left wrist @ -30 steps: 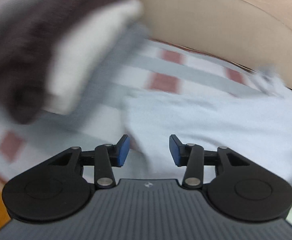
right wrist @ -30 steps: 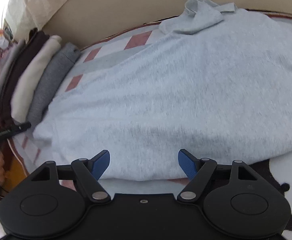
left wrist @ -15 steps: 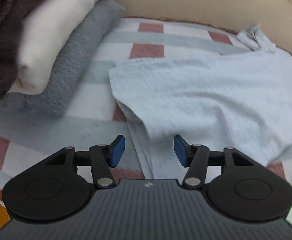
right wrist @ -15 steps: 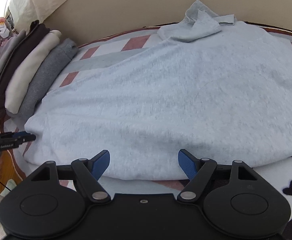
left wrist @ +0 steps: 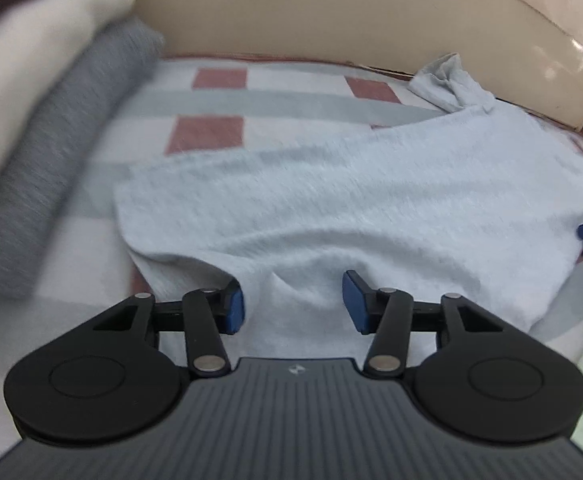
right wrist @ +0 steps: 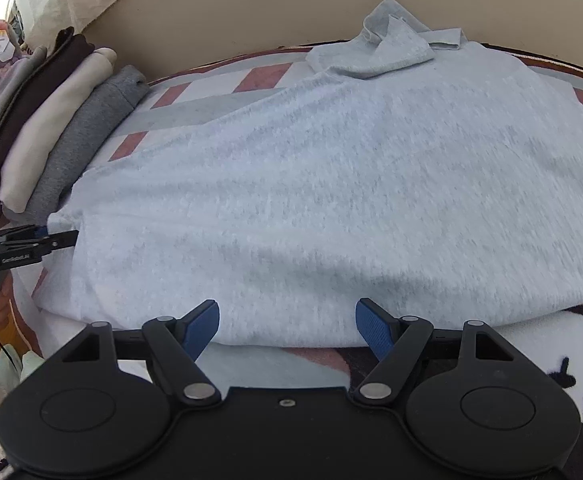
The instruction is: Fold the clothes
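A light blue shirt (right wrist: 331, 184) lies spread on the checked blanket, its collar bunched at the far end (right wrist: 391, 44). It also shows in the left wrist view (left wrist: 351, 208). My left gripper (left wrist: 293, 306) is open, its blue pads on either side of the shirt's near left edge. It also shows in the right wrist view (right wrist: 57, 237) at the shirt's left corner. My right gripper (right wrist: 287, 326) is open at the shirt's near edge, with cloth between the pads.
A stack of folded clothes (right wrist: 51, 136), grey, cream and dark brown, stands left of the shirt, also in the left wrist view (left wrist: 47, 128). A beige padded backrest (left wrist: 331, 12) runs behind. A panda-print blanket (right wrist: 563, 360) lies at the near right.
My left gripper has swung from the folded stack to the shirt's left edge and moved in over it. My right gripper has edged closer to the shirt's near edge. Both stayed open.
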A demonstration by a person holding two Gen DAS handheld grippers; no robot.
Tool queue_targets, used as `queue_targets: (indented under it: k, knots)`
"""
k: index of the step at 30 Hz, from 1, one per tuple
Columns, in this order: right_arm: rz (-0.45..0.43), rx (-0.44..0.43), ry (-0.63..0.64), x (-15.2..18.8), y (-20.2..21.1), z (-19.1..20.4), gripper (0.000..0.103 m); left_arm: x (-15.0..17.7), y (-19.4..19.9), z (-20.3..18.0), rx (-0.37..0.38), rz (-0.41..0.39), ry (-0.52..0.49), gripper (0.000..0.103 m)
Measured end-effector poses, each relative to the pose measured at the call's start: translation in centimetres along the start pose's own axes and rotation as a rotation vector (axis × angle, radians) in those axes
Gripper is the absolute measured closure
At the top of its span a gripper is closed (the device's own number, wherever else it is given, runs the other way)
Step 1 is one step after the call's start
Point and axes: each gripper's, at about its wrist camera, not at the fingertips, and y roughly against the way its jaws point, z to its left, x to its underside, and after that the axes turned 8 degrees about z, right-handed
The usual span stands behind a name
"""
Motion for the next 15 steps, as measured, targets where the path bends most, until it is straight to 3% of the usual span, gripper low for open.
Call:
queue_targets:
  k: [5, 9, 13, 15]
  knots:
    - [0.005, 0.007, -0.003, 0.3, 0.1, -0.3, 0.024, 1.6, 0.7, 0.1, 0.026, -0.011, 0.007, 0.057]
    - [0.006, 0.01, -0.011, 0.4, 0.1, -0.6, 0.024, 2.2, 1.4, -0.5, -0.057, -0.037, -0.025, 0.06]
    - [0.008, 0.015, -0.01, 0.3, 0.0, -0.6, 0.024, 1.7, 1.8, -0.2, -0.001, -0.091, 0.002, 0.05]
    - [0.006, 0.017, -0.01, 0.4, 0.0, -0.5, 0.024, 1.2, 1.7, 0.4, -0.011, -0.104, 0.041, 0.049]
